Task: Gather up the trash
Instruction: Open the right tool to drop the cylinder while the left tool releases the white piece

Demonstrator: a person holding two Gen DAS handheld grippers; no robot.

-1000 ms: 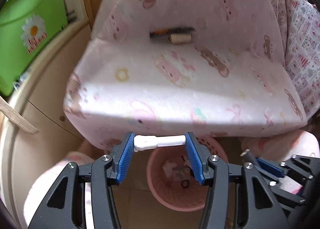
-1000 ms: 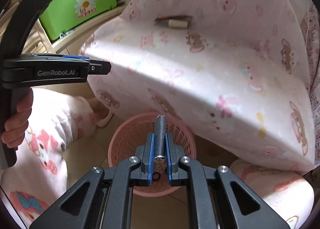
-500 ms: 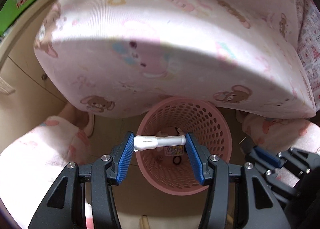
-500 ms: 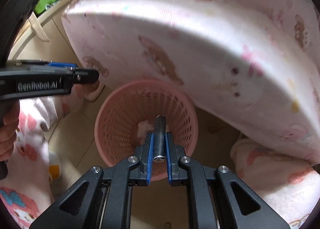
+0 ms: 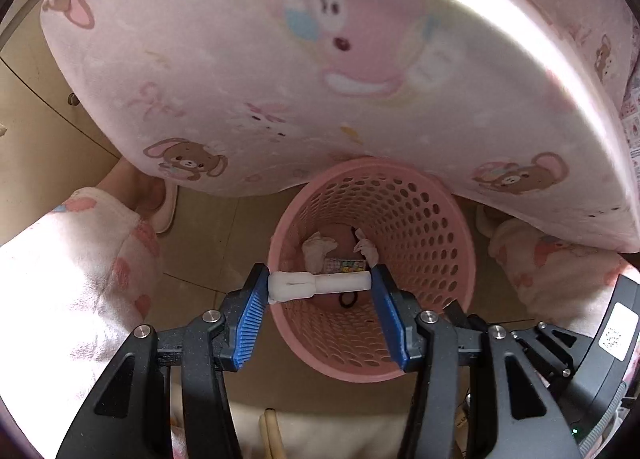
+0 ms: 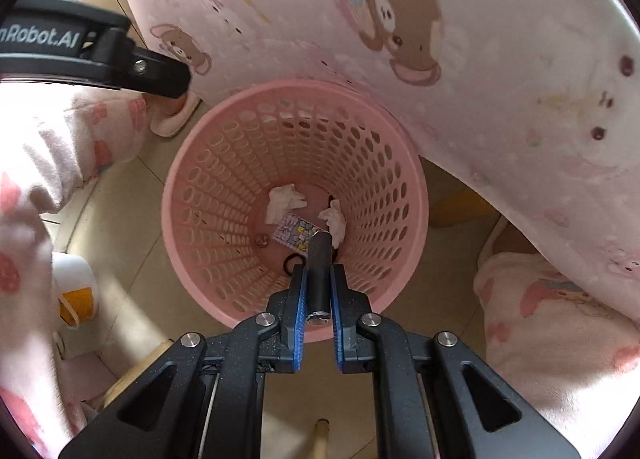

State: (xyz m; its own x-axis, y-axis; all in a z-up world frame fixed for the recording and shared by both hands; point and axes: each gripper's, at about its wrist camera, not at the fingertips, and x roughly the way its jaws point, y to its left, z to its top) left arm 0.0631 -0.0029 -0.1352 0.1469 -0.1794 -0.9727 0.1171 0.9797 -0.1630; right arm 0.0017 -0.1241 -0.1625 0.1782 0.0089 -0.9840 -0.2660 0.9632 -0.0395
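A pink perforated trash basket (image 5: 436, 259) (image 6: 208, 195) stands on the floor beneath both grippers. Crumpled tissues (image 6: 286, 199), a colourful wrapper (image 6: 296, 233) and a small black ring lie at its bottom. My left gripper (image 5: 319, 287) is shut on a white plastic tube (image 5: 316, 286), held crosswise between the blue pads above the basket's near rim. My right gripper (image 6: 319, 291) is shut on a dark grey cylinder (image 6: 319, 271) that points down into the basket. The left gripper's black body (image 6: 92, 55) shows at the upper left of the right wrist view.
A pink cushioned seat with bear and bunny prints (image 5: 320, 59) (image 6: 480, 59) overhangs the basket's far side. A person's legs in pink patterned pyjamas (image 5: 68, 279) (image 6: 560, 319) and slippers (image 6: 176, 115) flank the basket. A white and orange container (image 6: 76, 291) stands on the floor at left.
Both grippers have sunk and tipped downward over the basket, which now looks larger and fills the middle of both views. Each still holds its item. The seat top with its items has left view.
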